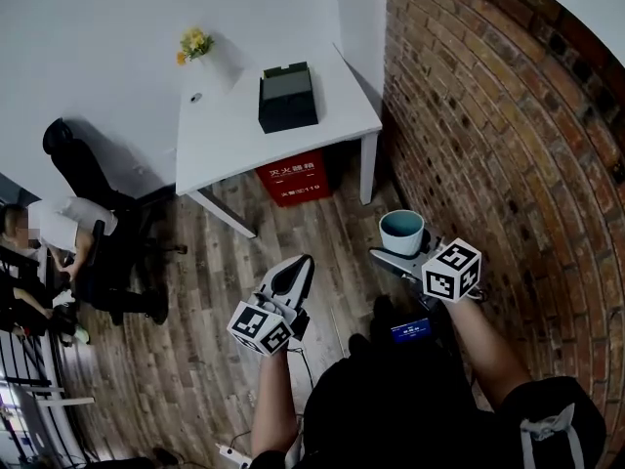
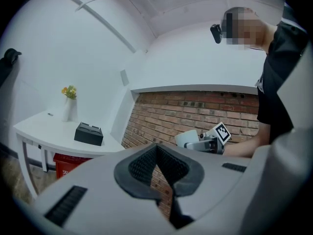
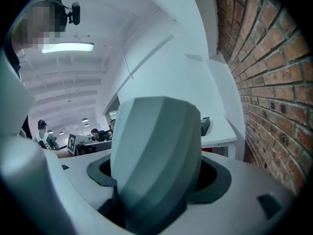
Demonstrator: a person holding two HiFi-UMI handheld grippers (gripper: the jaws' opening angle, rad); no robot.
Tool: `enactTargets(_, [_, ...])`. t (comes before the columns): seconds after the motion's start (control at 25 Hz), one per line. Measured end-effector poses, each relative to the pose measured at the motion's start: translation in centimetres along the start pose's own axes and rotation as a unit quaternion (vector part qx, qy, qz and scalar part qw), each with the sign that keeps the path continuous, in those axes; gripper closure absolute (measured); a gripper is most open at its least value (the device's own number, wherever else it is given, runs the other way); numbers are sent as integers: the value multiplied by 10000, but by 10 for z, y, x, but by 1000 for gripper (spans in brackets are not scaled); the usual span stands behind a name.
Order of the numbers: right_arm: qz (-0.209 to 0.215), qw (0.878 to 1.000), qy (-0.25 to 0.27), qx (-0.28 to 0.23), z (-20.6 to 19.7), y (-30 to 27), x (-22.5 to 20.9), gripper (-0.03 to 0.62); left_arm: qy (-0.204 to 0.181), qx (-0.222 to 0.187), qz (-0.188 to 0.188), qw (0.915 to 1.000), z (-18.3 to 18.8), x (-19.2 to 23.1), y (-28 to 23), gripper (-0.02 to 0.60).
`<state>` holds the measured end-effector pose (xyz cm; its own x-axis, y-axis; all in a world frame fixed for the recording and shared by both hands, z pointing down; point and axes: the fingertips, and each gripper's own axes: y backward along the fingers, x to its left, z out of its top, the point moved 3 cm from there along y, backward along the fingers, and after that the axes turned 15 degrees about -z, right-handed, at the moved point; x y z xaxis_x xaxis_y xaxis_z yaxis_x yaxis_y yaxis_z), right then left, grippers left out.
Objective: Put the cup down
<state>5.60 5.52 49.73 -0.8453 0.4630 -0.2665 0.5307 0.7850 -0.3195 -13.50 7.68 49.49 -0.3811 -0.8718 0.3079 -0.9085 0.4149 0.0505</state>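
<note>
A pale faceted cup (image 1: 401, 231) with a teal inside stands upright between the jaws of my right gripper (image 1: 400, 249), which is shut on it. It hangs above the wooden floor beside the brick wall. In the right gripper view the cup (image 3: 156, 155) fills the middle, gripped low on both sides. My left gripper (image 1: 296, 270) is level with it to the left, shut and holding nothing; its dark pads (image 2: 142, 168) meet. The left gripper view also shows the cup (image 2: 186, 139) held off to the right. The white table (image 1: 225, 130) lies ahead.
On the table sit a black box (image 1: 287, 97) and a white vase of yellow flowers (image 1: 195, 45). A red box (image 1: 293, 177) stands under it. The brick wall (image 1: 488, 115) runs along the right. A black office chair (image 1: 78, 164) and seated people (image 1: 68, 252) are at left.
</note>
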Motion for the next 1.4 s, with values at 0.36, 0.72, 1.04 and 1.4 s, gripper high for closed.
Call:
enactTargets(0.36, [210, 9997, -70, -55, 33, -113, -53, 200, 6, 70, 122, 9999, 13, 109, -41, 572])
enactTargets(0.72, [602, 9981, -82, -49, 114, -253, -124, 200, -4, 4, 446, 9990, 68, 249, -102, 572])
enactTargets(1.04, [902, 9959, -115, 19, 156, -335, -164, 200, -19, -26, 550, 9985, 100, 328, -150, 574])
enactTargets(1.4, [885, 9959, -174, 19, 171, -377, -172, 200, 8, 45, 330, 9994, 111, 372, -170, 573])
